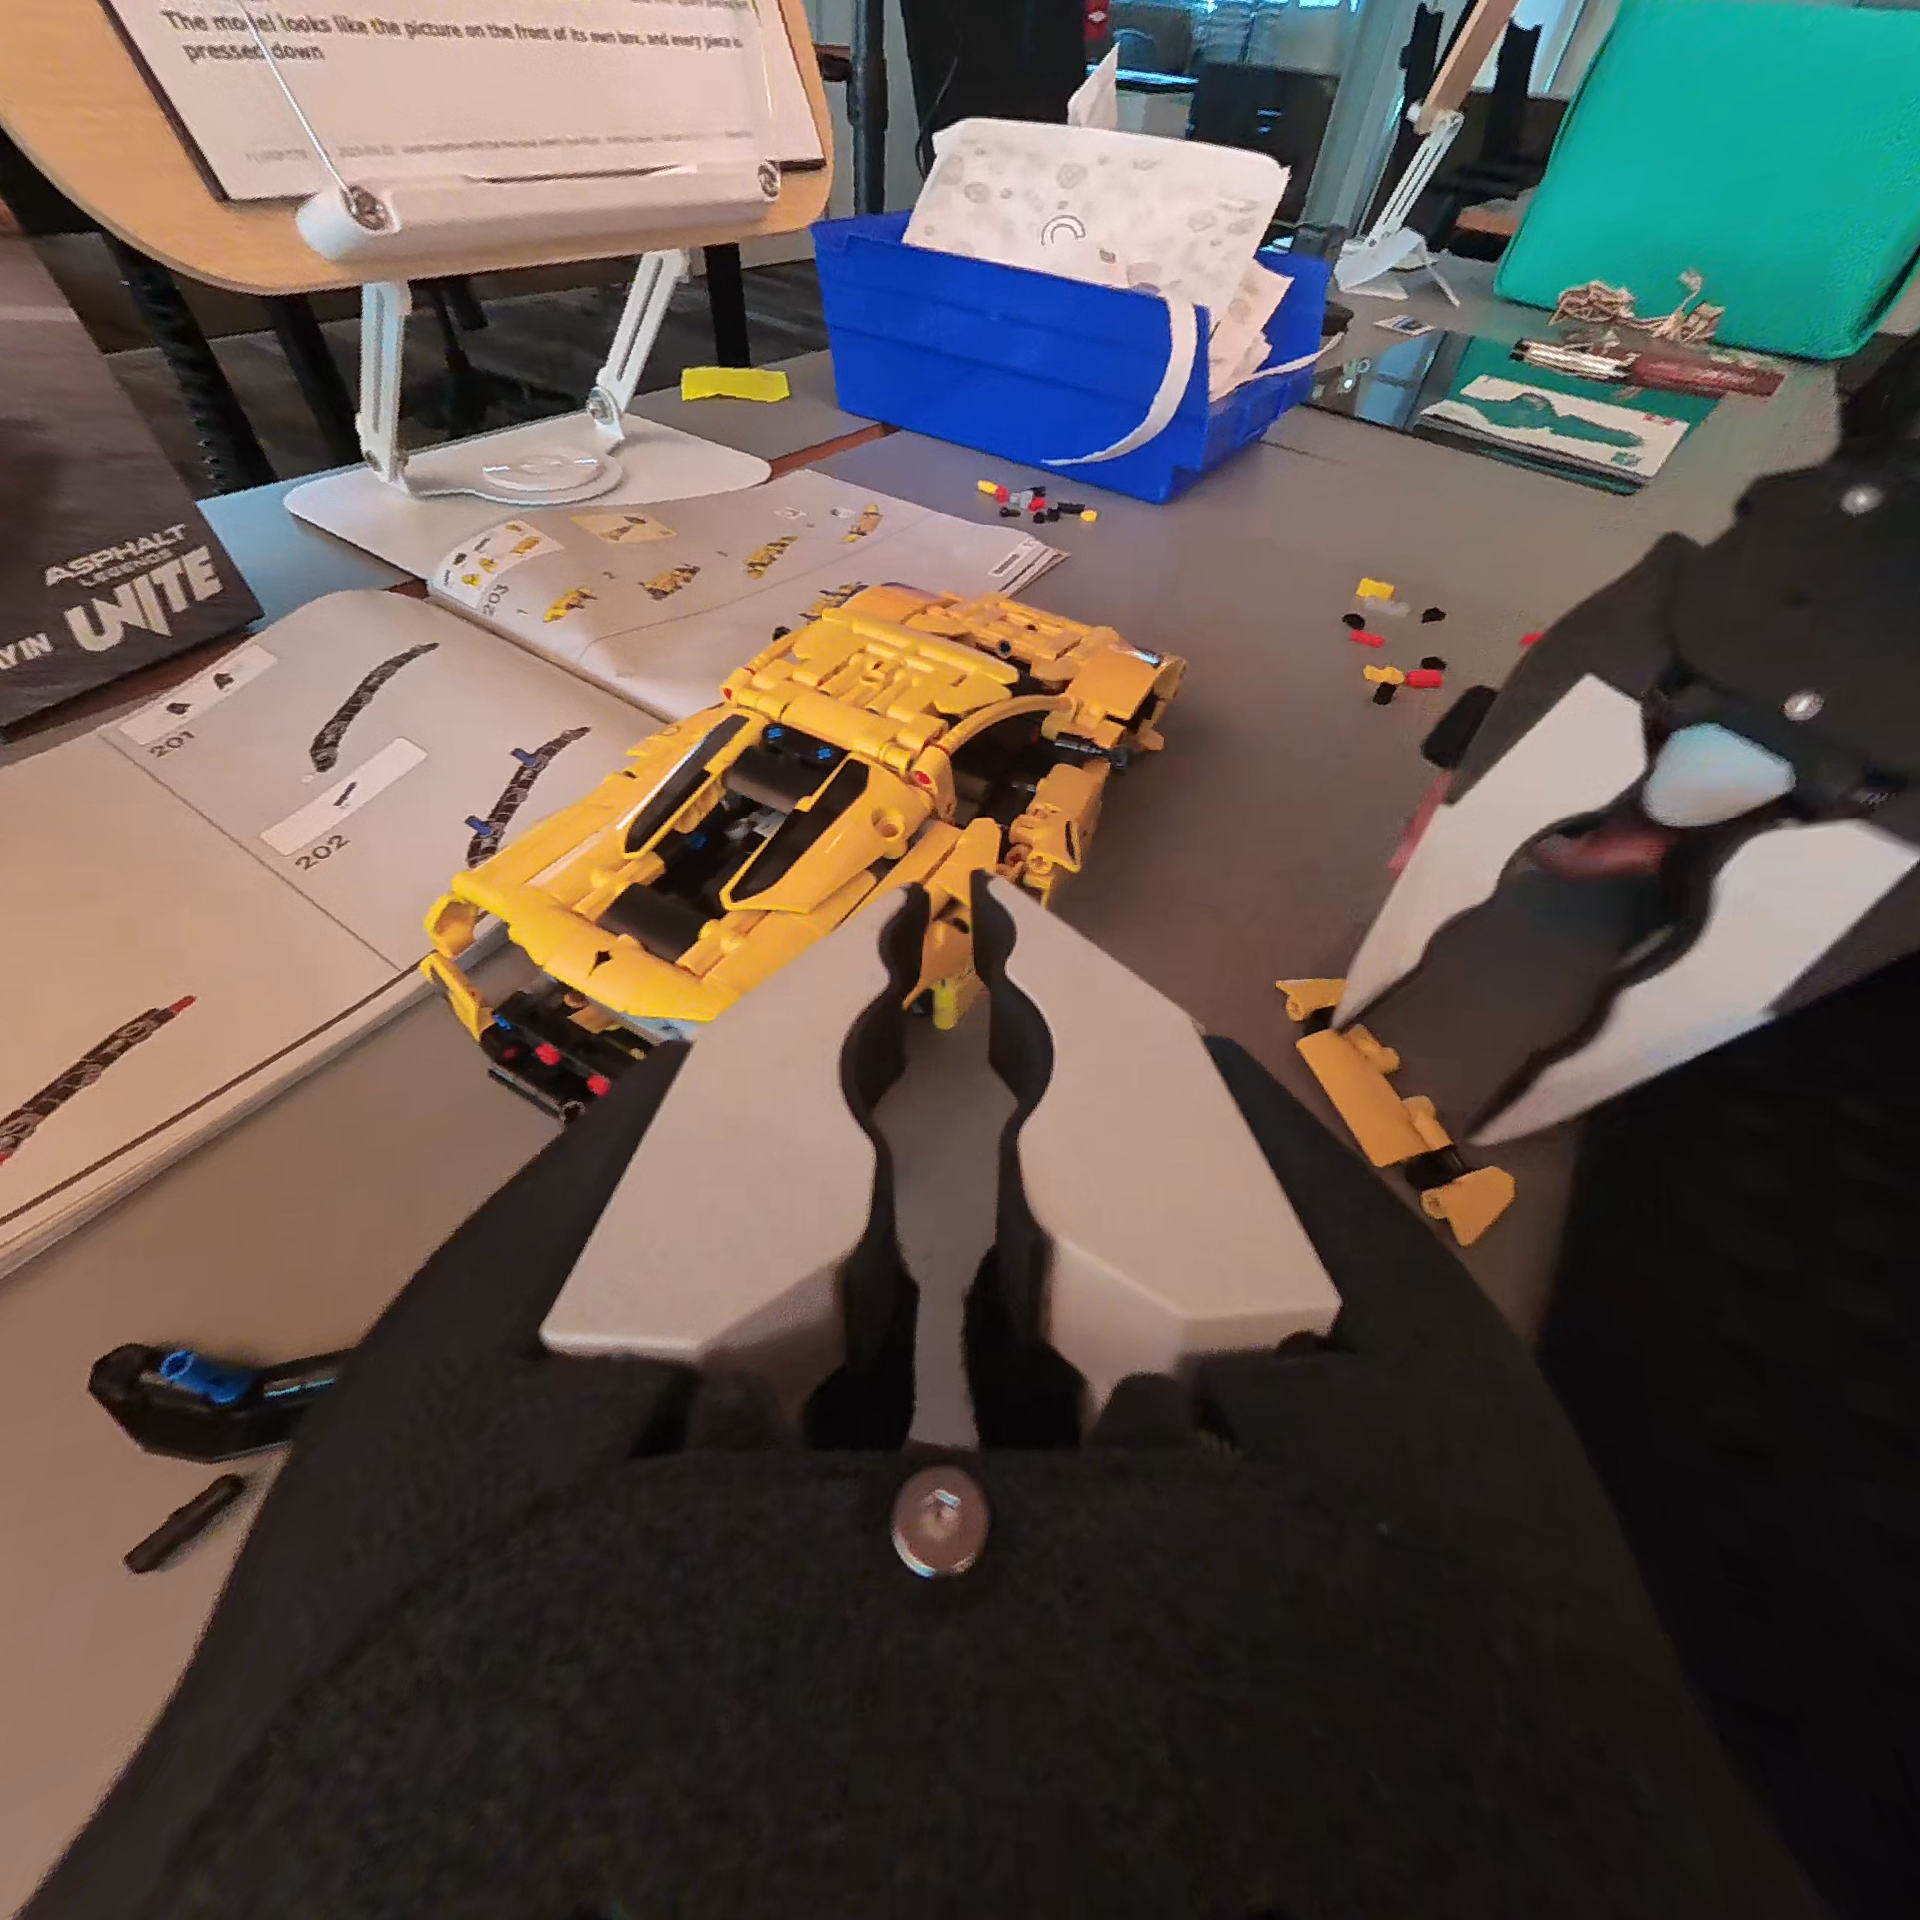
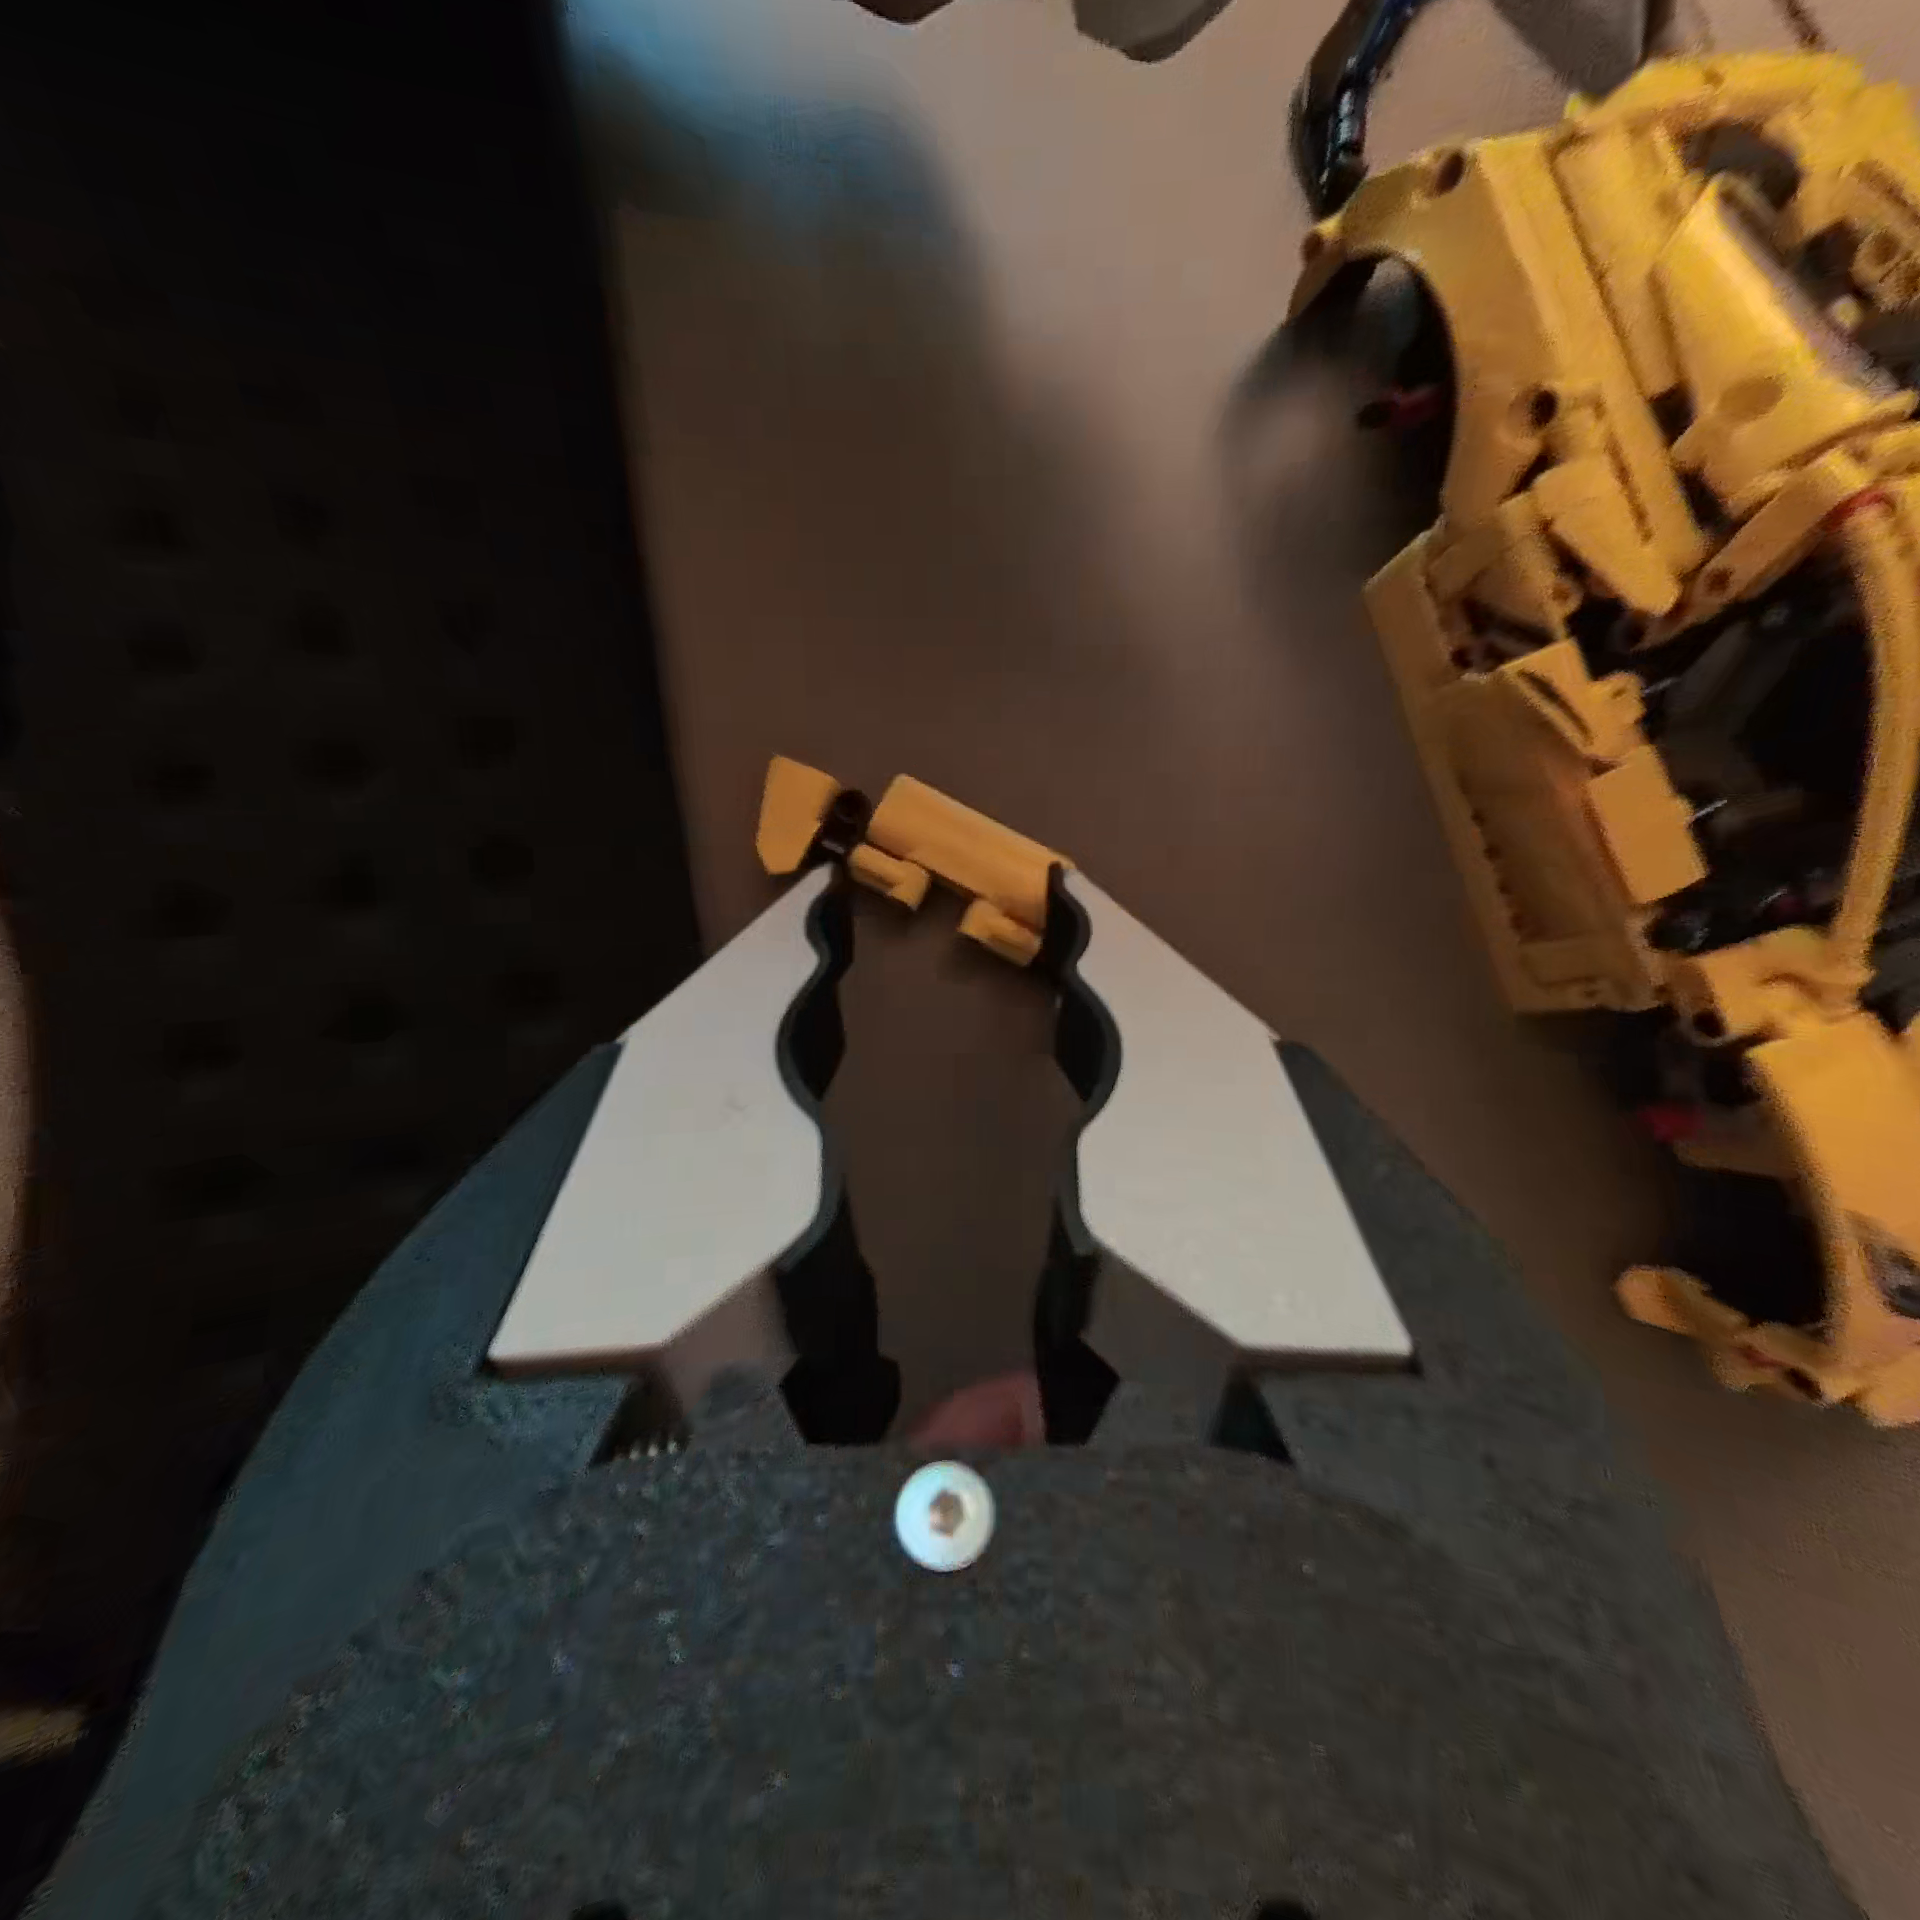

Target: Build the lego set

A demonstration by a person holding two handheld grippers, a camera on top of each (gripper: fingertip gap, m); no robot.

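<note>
Bin: blue bin (image 1: 997, 343) at the table's (image 1: 1226, 582) far side, stuffed with crumpled white paper (image 1: 1101, 197).
Stand: white stand (image 1: 520, 457) holding a printed sheet (image 1: 468, 94), left of the bin.
Tape: yellow scrap (image 1: 734, 383) between stand and bin.
Cushion: green (image 1: 1725, 166), far right.

Your car (image 1: 821, 821) sits mid-table, its front overlapping the open manual (image 1: 260, 831) at its left. Behind it stand the bin (image 1: 997, 353) and, further left, the document stand (image 1: 520, 468). At its right lies a loose car panel (image 1: 1382, 1112), with your right gripper (image 1: 1403, 1081) straddling it.
</note>
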